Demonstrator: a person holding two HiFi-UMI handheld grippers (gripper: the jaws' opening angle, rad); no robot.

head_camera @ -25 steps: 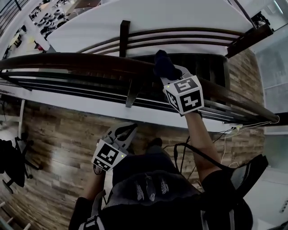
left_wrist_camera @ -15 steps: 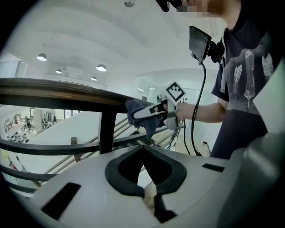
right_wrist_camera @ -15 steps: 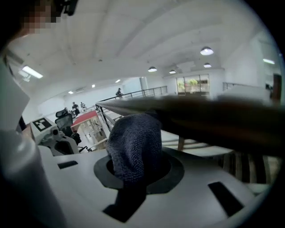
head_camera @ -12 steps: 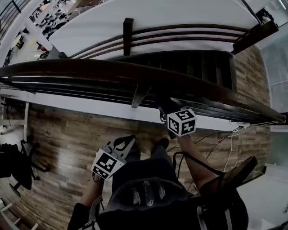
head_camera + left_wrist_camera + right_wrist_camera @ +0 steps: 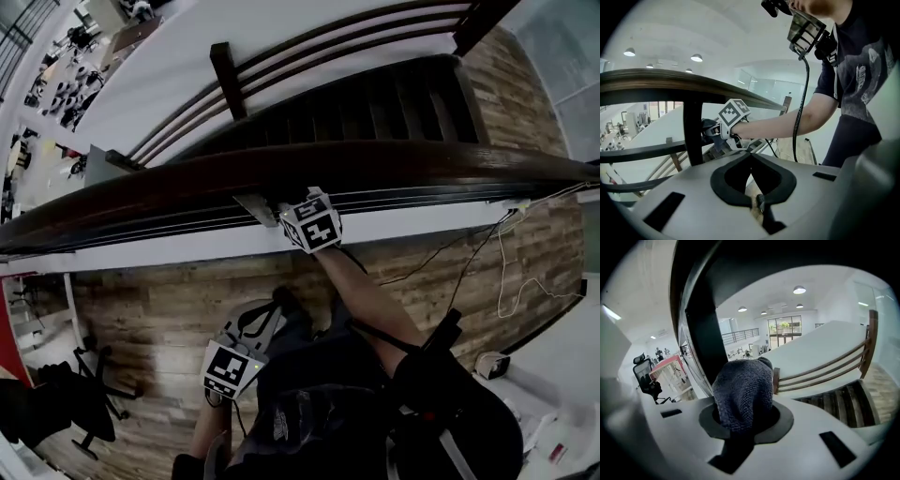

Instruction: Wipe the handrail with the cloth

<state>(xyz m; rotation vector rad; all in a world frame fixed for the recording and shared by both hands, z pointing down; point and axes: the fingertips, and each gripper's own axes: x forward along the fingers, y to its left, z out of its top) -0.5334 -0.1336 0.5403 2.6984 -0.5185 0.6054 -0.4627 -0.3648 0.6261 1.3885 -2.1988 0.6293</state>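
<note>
The dark wooden handrail (image 5: pixel 403 167) runs across the head view from lower left to right. My right gripper (image 5: pixel 302 217) is tucked just under its near side, beside a baluster bracket (image 5: pixel 258 204), with its marker cube facing up. It is shut on a dark blue-grey cloth (image 5: pixel 743 392), which bulges out of the jaws next to a dark upright baluster (image 5: pixel 701 333). In the left gripper view the cloth (image 5: pixel 708 127) sits against the baluster (image 5: pixel 693 131) below the rail (image 5: pixel 670 82). My left gripper (image 5: pixel 265 317) hangs low by the person's waist, shut and holding nothing.
A stairwell with dark steps (image 5: pixel 394 94) drops beyond the rail, with lower side rails (image 5: pixel 281 66) past it. Thin metal bars (image 5: pixel 141 232) run under the handrail. Loose cables (image 5: pixel 469 253) trail on the wooden floor (image 5: pixel 150 291). An office chair (image 5: pixel 84 394) stands at lower left.
My right gripper has come down with the cloth from the top of the handrail to its underside near the baluster. The head view has swung round. The left gripper stayed low.
</note>
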